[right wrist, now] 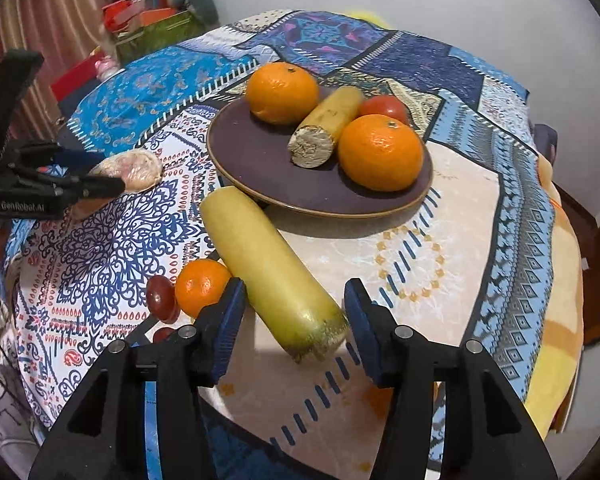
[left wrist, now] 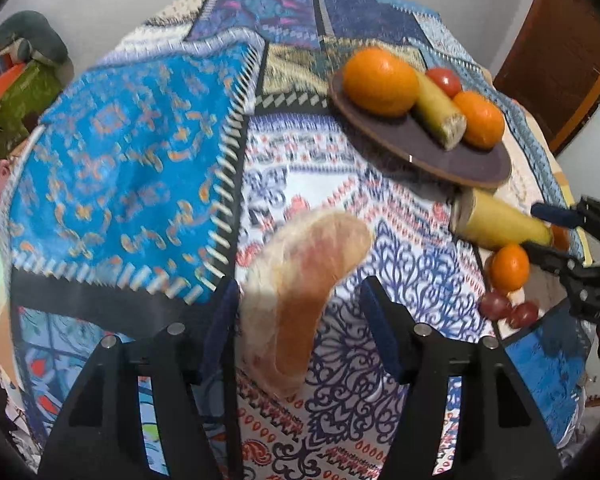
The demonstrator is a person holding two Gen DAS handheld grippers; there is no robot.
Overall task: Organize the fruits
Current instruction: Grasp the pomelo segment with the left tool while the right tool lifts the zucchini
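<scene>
- The left tool (left wrist: 298,312) stands part open, its blue pads on either side of a pale, curved, plastic-wrapped fruit piece (left wrist: 300,288). The left pad lies just beside the piece and the right pad stands clear of it, so nothing is gripped.
- In the right wrist view the left tool (right wrist: 100,176) reaches in from the left edge, its tips at the end of that wrapped piece (right wrist: 134,170).
- The right tool (right wrist: 296,320) is also part open, its pads flanking the near end of a long yellow-green fruit (right wrist: 268,264). A gap shows at the right pad; the left pad is close, and I cannot tell if it touches.
- That long fruit lies on the cloth, its far end just beside the rim of a dark brown plate (right wrist: 252,168).
- Left of the right tool sit a small orange (right wrist: 202,286) and dark red grapes (right wrist: 162,298), touching each other.
- On the plate are two large oranges (right wrist: 380,152), a cut yellow fruit piece (right wrist: 326,128) between them, and a red tomato (right wrist: 384,106) behind.
- The bench is covered by a patchwork cloth (right wrist: 512,184) in blue, white and red patterns.
- Behind it are a pale wall (right wrist: 460,4), a striped curtain (right wrist: 60,12) and a cluttered green box (right wrist: 156,32).
</scene>
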